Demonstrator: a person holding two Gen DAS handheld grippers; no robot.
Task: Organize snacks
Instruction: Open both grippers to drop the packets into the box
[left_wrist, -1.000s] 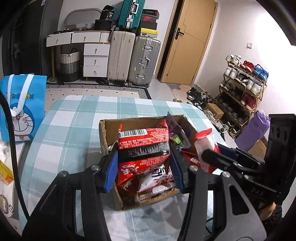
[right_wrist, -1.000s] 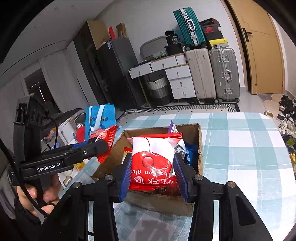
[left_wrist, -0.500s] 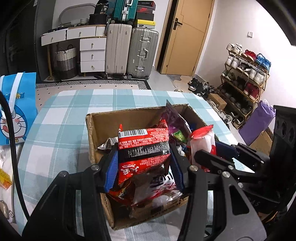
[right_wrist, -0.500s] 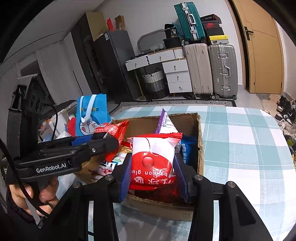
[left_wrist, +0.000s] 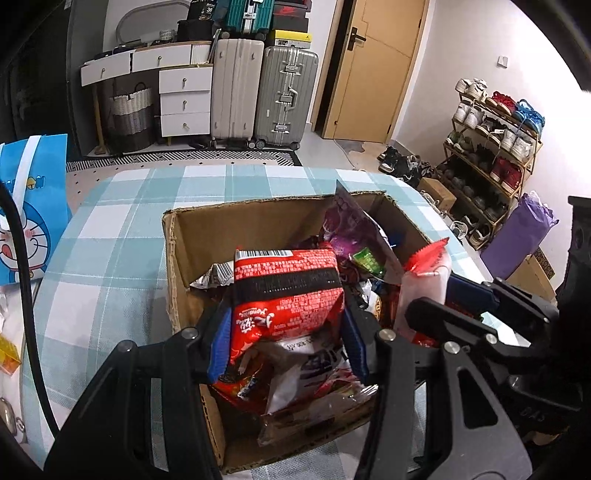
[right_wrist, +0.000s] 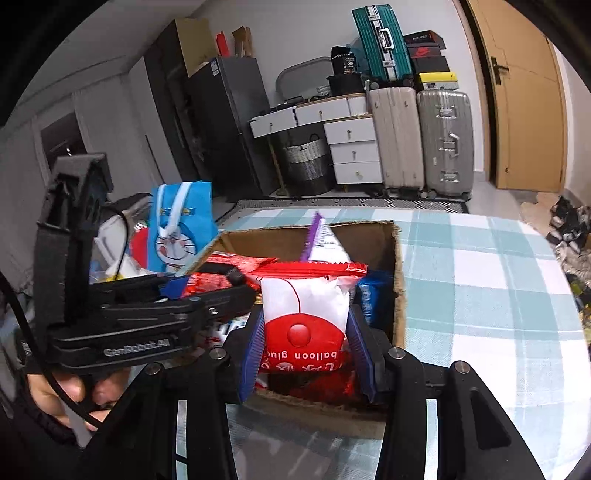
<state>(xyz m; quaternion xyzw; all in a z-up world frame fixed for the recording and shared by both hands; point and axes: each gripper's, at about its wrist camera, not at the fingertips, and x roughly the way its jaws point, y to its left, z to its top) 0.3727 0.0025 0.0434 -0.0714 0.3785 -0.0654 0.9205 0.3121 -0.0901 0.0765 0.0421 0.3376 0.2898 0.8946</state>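
An open cardboard box (left_wrist: 173, 258) full of snack packets sits on the checked table (left_wrist: 110, 240). My left gripper (left_wrist: 286, 339) is shut on a red packet with a black band (left_wrist: 288, 291) and holds it over the box's near left part. My right gripper (right_wrist: 306, 354) is shut on a red and white "balloon glue" packet (right_wrist: 306, 306) over the box's (right_wrist: 397, 280) near side. The right gripper also shows in the left wrist view (left_wrist: 443, 310), and the left gripper in the right wrist view (right_wrist: 207, 291). A purple packet (left_wrist: 351, 229) stands upright in the box.
A blue cartoon bag (left_wrist: 26, 206) stands at the table's left edge, also seen from the right wrist (right_wrist: 181, 225). Suitcases (left_wrist: 258, 92), white drawers (left_wrist: 184, 99) and a door (left_wrist: 373, 66) are behind. A shoe rack (left_wrist: 491, 147) stands to the right.
Both grippers have moved forward and lower over the box, each still holding its packet. The box now looks larger and closer in both views.
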